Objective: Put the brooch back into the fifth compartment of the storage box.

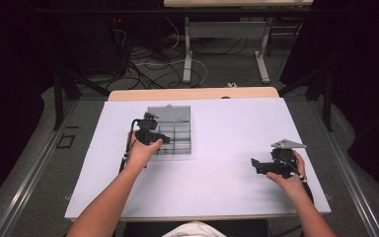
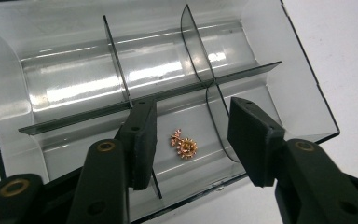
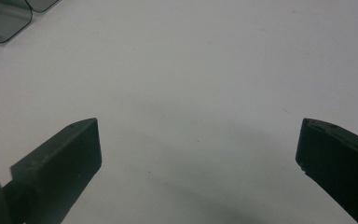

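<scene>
On the left of the high view, the person's left hand (image 1: 140, 150) holds the left gripper (image 1: 164, 140) over the near-left part of a smoky transparent compartment box (image 1: 181, 129), which rests on the pale tabletop (image 1: 217, 148) with its lid (image 1: 170, 113) folded open on the far side. In the left gripper view, the left gripper (image 2: 191, 140) has its two jaws moderately apart, one on each side of a small copper-coloured ornament (image 2: 183, 145); neither jaw touches it. The ornament lies on the floor of a near-row compartment of the box (image 2: 303, 88), the middle one of those seen in this view. One long divider (image 2: 74, 117) runs along the length of the box and separates a far row from a near row; shorter cross dividers (image 2: 116, 60) split each row. Three far-row compartments are visible, and none of them shows contents. Count: one box, one ornament, two grippers.

Toward the right of the high view, the person's right hand (image 1: 291, 175) holds the right gripper (image 1: 255, 164) low over bare tabletop, well apart from the box, with a grey three-cornered plate (image 1: 288, 144) on top. In the right gripper view, the right gripper (image 3: 198, 154) has its jaws spread wide and nothing between them; a corner of the box (image 3: 4, 18) shows at the upper left.
</scene>
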Tool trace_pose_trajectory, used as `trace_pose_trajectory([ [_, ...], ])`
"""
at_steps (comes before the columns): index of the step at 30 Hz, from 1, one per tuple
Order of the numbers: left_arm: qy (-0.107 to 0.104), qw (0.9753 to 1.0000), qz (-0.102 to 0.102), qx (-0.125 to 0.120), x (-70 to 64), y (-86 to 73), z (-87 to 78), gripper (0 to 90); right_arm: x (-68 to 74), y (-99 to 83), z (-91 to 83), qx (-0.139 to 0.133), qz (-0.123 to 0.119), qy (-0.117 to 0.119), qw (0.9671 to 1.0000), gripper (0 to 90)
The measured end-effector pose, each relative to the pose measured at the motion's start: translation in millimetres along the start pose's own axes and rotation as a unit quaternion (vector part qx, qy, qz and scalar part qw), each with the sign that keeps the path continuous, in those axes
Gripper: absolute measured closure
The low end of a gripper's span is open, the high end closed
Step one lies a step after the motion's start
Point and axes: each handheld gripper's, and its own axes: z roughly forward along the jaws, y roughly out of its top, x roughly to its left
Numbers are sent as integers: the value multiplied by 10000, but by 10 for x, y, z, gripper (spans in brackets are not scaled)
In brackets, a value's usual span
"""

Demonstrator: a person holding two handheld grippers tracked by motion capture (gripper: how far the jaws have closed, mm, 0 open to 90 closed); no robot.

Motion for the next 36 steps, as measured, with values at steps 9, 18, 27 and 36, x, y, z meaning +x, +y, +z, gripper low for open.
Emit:
trace_pose_trajectory([
  [9,-162,9998,88,-60,-9,-10,-73,449,5,3,-7,-5,-32,-32,10000,0],
  [18,-271,9990,315,-164,-51,-54,-197,429,24,8,-11,-14,-49,-23,10000,0],
  [27,-276,9974,588,-301,-47,-113,-334,393,27,14,-14,-39,-72,-15,10000,0],
  [36,-258,9956,736,-516,-14,-181,-505,356,27,18,-12,-46,-70,-8,10000,0],
])
